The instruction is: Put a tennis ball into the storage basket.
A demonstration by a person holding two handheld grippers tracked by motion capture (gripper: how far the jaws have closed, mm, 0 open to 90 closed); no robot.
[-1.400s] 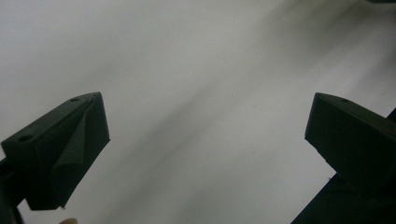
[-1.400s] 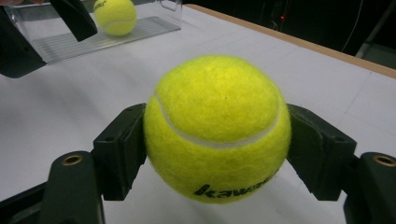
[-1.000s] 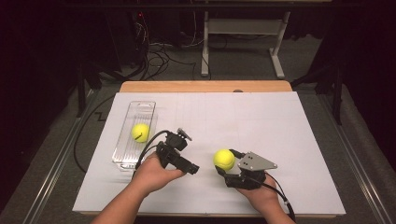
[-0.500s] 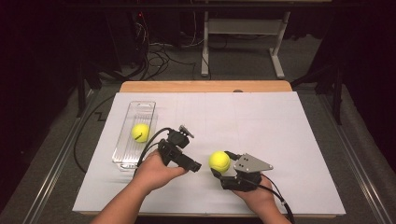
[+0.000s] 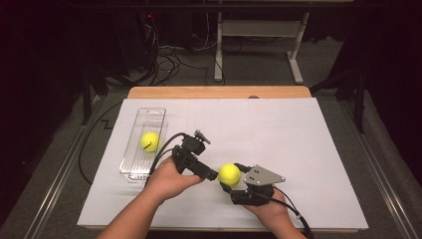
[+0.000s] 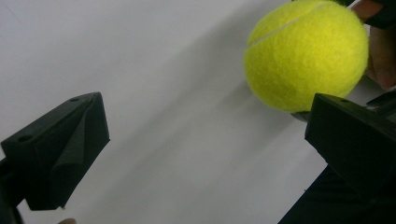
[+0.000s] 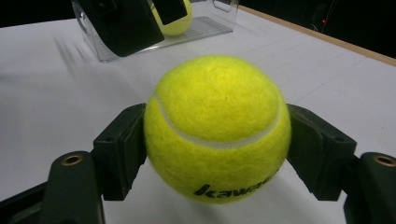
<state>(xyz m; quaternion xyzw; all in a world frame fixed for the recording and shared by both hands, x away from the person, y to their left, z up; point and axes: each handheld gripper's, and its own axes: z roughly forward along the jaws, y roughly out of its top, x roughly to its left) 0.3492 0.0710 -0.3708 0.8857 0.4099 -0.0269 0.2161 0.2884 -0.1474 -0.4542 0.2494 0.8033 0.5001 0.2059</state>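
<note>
While right fingers (image 7: pixel 217 149) clamp the ball (image 7: pixel 217 128), left fingers (image 6: pixel 205 154) gape beside it.

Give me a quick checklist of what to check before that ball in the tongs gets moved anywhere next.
1. Right tongs closed on the held tennis ball from both sides: ok.
2. Ball lifted off the white table cover: cannot tell.
3. Left tongs open, nothing between them: ok.
4. Left tongs close beside the ball, may be in its way: not ok.
5. Clear tray has bare floor beside the second ball: ok.
</note>
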